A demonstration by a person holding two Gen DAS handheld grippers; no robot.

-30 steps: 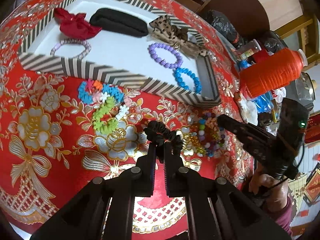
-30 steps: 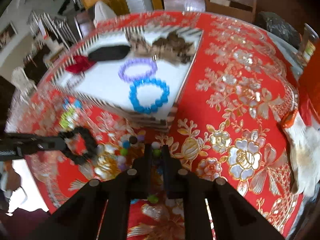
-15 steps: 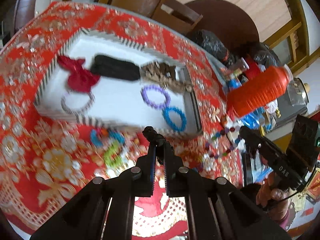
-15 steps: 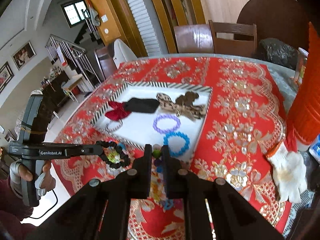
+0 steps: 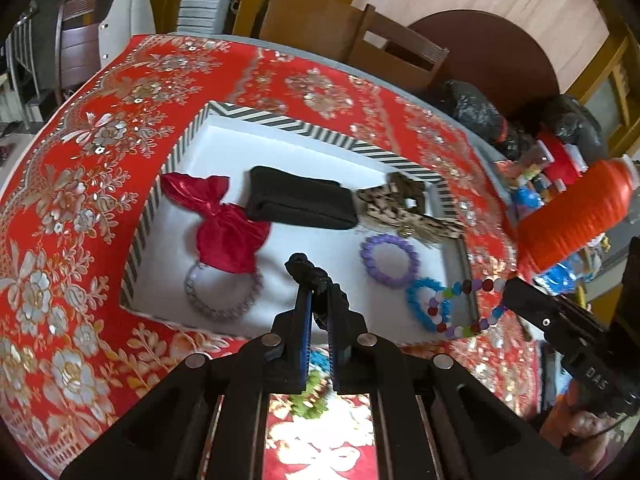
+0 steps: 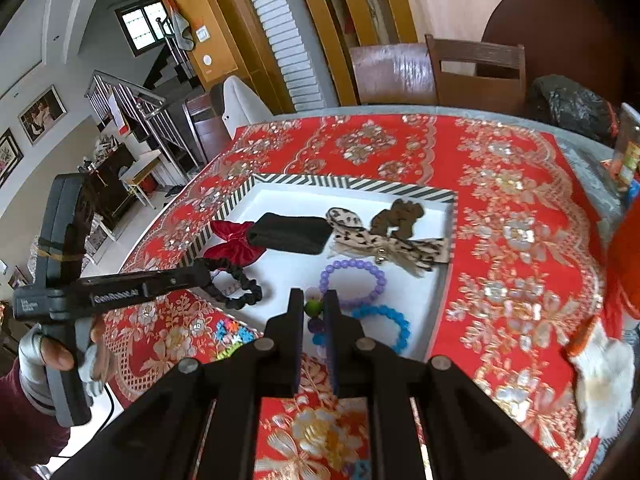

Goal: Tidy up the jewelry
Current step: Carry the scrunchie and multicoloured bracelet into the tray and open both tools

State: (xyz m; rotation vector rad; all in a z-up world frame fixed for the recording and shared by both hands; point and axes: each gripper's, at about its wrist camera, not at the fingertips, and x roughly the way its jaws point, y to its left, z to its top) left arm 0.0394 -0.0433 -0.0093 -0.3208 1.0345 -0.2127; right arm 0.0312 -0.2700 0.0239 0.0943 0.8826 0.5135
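A white tray with a striped rim (image 5: 320, 130) (image 6: 352, 183) lies on the red tablecloth. In it are a red bow (image 5: 224, 224), a black case (image 5: 300, 200), a leopard bow (image 5: 400, 208), purple (image 5: 390, 258), blue (image 5: 424, 304) and pale (image 5: 222, 292) bracelets. My left gripper (image 5: 318, 300) is shut on a black scrunchie (image 5: 308, 272) (image 6: 240, 288), held above the tray's near part. My right gripper (image 6: 313, 308) is shut on a multicoloured bead string (image 5: 464, 308) (image 6: 314, 308), above the tray's near right corner.
A colourful plastic bracelet (image 6: 228, 330) and green beads (image 5: 310, 402) lie on the cloth in front of the tray. An orange bottle (image 5: 576, 212), small jars and a white glove (image 6: 600, 368) are at the right. Chairs (image 6: 472, 72) stand behind the table.
Both grippers have lifted off the cloth with their items and moved up over the tray's near edge.
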